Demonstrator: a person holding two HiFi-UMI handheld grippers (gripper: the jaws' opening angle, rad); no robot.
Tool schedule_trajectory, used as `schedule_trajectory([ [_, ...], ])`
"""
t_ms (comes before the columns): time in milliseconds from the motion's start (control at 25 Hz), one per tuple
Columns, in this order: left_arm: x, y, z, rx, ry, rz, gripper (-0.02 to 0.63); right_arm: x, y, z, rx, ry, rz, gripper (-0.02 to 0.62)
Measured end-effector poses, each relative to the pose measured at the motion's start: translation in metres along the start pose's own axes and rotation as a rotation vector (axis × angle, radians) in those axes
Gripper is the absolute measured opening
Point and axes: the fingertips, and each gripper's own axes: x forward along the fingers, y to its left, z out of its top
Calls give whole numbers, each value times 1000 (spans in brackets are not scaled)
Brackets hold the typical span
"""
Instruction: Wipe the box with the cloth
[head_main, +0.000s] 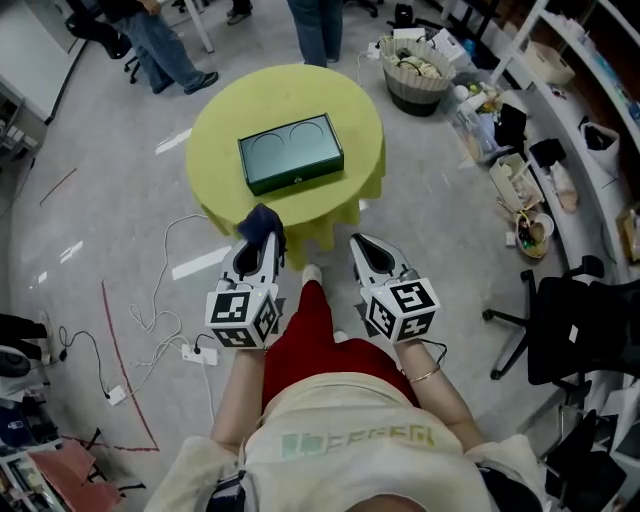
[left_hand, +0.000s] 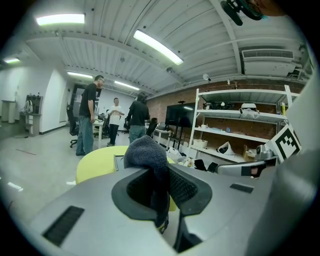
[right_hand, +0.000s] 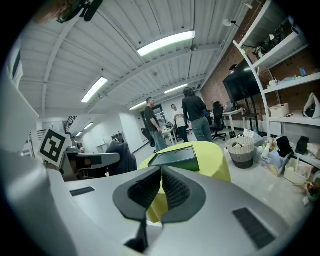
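Left gripper (head_main: 256, 252) fingers pinch the dark cloth (head_main: 262, 222); right gripper (head_main: 362, 243) fingers pressed together, empty. Wiping not begun: next, carry cloth to the box (head_main: 290, 152) at 12 o'clock

- One dark green rectangular box (head_main: 291, 152)
- One round table (head_main: 222, 118) under a yellow-green cover
- One dark blue knitted cloth (head_main: 261, 224)
- Two grey grippers (left gripper (head_main: 258, 250), right gripper (head_main: 368, 250))
- Three standing people (left_hand: 91, 114)

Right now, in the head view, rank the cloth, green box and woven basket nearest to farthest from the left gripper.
1. cloth, held in the left gripper.
2. green box, on the yellow table ahead.
3. woven basket, on the floor, far right.
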Motion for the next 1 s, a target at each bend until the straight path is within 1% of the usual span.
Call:
schedule_trajectory([
  [80, 17, 14, 5, -3, -2, 2, 66, 18, -6, 5, -3, 8, -2, 38],
  [240, 50, 43, 16, -38, 1, 13, 66, 59, -15, 18, -5, 33, 6, 38],
  [360, 71, 68, 28, -41, -1, 35, 66, 91, -18, 30, -1, 44, 20, 38],
  [760, 119, 188, 67, -57, -19, 167, 66, 199, -19, 65, 1, 78, 47, 38],
  [880, 133, 220, 70, -63, -10, 187, 66, 226, -17, 74, -6, 85, 48, 38],
  [1000, 148, 248, 70, -81, 6, 188, 65, 249, -13, 80, -11, 95, 48, 38],
])
